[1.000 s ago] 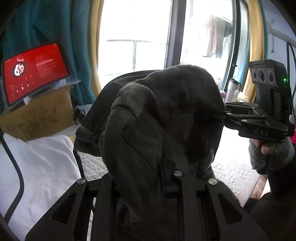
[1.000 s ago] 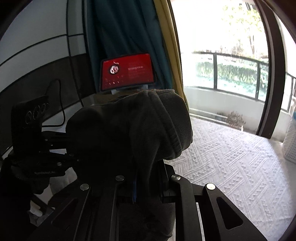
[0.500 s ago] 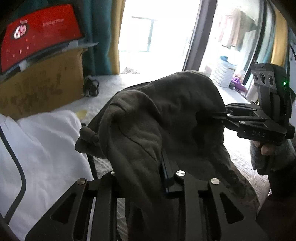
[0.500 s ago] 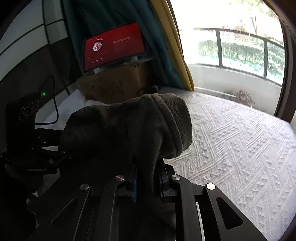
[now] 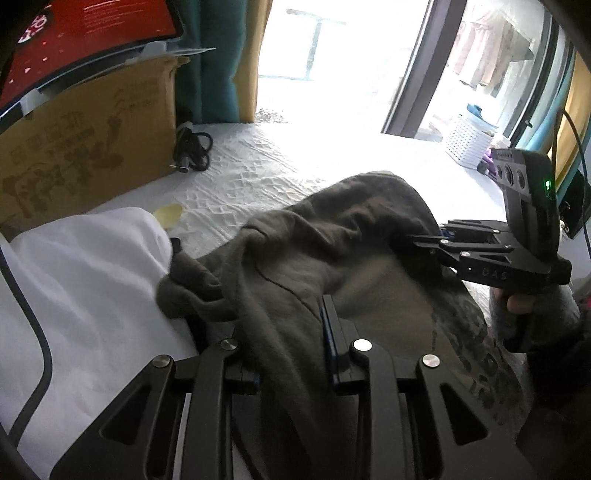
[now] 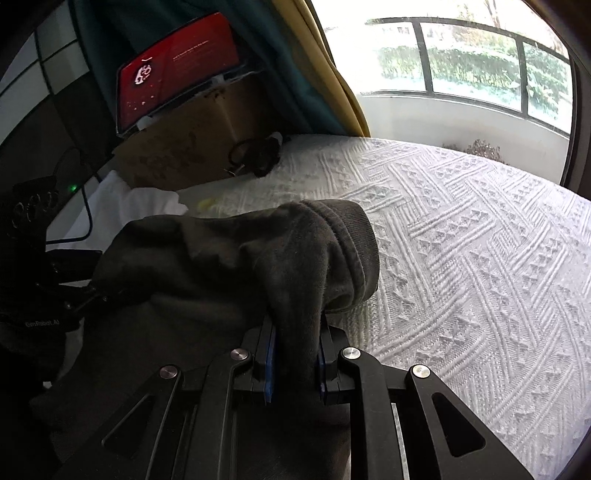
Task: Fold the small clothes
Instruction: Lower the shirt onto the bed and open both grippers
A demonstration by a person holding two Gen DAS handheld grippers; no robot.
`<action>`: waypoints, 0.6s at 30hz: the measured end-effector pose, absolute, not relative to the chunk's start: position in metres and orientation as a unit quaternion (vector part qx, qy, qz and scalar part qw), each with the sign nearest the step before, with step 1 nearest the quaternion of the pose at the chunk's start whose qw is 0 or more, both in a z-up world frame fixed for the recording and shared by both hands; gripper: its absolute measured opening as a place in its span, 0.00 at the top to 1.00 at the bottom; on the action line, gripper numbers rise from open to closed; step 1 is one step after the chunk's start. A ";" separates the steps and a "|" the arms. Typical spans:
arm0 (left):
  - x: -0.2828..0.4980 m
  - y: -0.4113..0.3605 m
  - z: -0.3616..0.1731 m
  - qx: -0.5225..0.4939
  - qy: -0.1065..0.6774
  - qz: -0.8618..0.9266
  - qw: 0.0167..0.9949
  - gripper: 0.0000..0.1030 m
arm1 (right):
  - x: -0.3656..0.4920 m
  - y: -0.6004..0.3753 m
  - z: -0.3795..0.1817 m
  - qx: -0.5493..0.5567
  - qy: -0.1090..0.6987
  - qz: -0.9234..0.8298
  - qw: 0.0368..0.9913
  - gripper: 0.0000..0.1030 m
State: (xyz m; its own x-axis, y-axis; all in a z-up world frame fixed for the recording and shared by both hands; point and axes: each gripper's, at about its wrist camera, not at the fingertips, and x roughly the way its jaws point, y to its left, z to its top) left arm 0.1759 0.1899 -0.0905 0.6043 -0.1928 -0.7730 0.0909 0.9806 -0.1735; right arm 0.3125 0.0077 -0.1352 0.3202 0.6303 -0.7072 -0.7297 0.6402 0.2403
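A dark grey sweatshirt-like garment [image 5: 332,240] hangs bunched between both grippers, low over the white bedspread [image 6: 461,258]. My left gripper [image 5: 291,354] is shut on a thick fold of it, the jaws standing somewhat apart with cloth filling the gap. My right gripper [image 6: 295,354] is shut on another fold, just below a ribbed cuff [image 6: 354,251]. From the left wrist view the right gripper [image 5: 417,240] comes in from the right with its tips buried in the cloth, a gloved hand [image 5: 517,302] holding it. The left gripper [image 6: 92,291] shows dimly at the left edge of the right wrist view.
A cardboard box [image 5: 81,147] with a red screen [image 5: 85,33] on top stands at the bed's far left. A white cloth [image 5: 81,288] lies below it, a black cable bundle [image 5: 192,151] beside it. A white basket [image 5: 467,144] sits by the window.
Both grippers have sunk toward the bed with the garment and now tilt further down. The garment has sagged and spread lower. The left jaws have drawn a little apart.
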 end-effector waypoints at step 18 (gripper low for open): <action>0.160 0.226 -0.064 -0.046 0.390 0.010 0.920 0.69 | 0.308 -0.009 -0.122 -0.068 0.390 0.346 0.851 0.37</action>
State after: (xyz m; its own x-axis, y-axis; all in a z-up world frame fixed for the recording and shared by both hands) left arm 0.1603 0.2257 -0.0643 0.6958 -0.0175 -0.7180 -0.0548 0.9955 -0.0773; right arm 0.3078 -0.0092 -0.1220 0.4561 0.5359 -0.7105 -0.6420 0.7510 0.1544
